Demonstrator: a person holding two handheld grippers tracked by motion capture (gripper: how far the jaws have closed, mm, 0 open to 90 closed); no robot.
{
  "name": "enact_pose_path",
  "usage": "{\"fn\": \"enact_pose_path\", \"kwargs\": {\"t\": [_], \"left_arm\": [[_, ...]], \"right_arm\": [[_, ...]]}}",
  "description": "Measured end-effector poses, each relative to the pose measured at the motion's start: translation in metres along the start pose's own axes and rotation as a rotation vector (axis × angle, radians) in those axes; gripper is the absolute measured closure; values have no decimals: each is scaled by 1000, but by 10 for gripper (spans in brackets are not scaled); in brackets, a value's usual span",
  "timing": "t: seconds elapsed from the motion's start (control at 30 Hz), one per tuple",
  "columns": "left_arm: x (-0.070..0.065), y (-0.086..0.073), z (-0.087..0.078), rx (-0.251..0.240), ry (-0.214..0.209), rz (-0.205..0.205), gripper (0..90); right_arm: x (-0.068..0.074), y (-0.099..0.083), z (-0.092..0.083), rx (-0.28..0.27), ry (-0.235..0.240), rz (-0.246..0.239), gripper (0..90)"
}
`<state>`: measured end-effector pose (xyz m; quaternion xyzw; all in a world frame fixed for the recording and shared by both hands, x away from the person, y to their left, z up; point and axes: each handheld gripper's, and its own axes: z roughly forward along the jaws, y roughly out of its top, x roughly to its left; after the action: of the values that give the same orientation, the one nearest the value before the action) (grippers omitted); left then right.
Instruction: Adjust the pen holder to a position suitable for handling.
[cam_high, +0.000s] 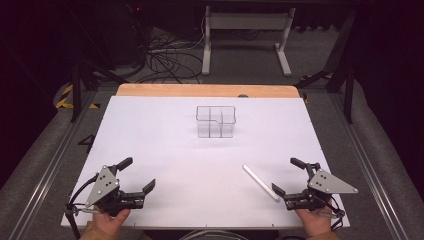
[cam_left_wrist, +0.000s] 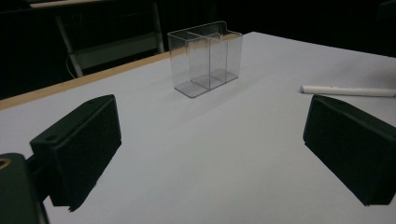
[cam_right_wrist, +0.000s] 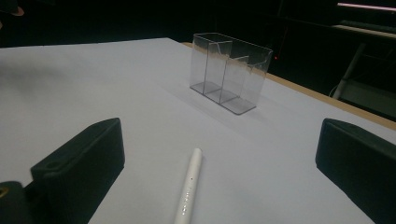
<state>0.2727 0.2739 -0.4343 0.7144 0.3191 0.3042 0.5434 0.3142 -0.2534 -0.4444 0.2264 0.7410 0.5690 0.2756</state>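
L gripper (cam_high: 136, 174) is held low at the near-left corner of the table (cam_high: 150, 130), jaws spread wide, nothing between them. R gripper (cam_high: 288, 176) is held at the near-right corner, jaws likewise wide apart and empty. Each is gripped from below by a hand at the near edge.

The pen (cam_high: 260, 183), white and slim, is seen lying flat on the white surface near the R gripper, just left of it, angled from far-left to near-right; its near end sits close to the R gripper's near jaw, but contact can't be told. In the right gripper view the pen (cam_right_wrist: 188, 192) lies on the table between the two jaws, not touched by either.

A clear organizer (cam_high: 215, 121) w/ several compartments stands upright toward the far-centre of the table, well apart from both grippers and the pen. Compartments appear empty.
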Motion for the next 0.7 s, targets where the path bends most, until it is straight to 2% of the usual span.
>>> {"fn": "enact_pose_path", "kwargs": {"t": [0.1,0.27,0.53,0.7], "left_arm": [[0,0,0,-1,-3,-11,53],[-2,1,1,10,9,7,59],[-1,0,0,7,16,-4,76],[-1,1,-2,7,24,10,84]], "right_arm": [[1,0,-1,1,2,1,17],[1,0,0,13,11,2,20],[2,2,0,17,11,0,28],[1,5,0,19,12,5,47]]}}
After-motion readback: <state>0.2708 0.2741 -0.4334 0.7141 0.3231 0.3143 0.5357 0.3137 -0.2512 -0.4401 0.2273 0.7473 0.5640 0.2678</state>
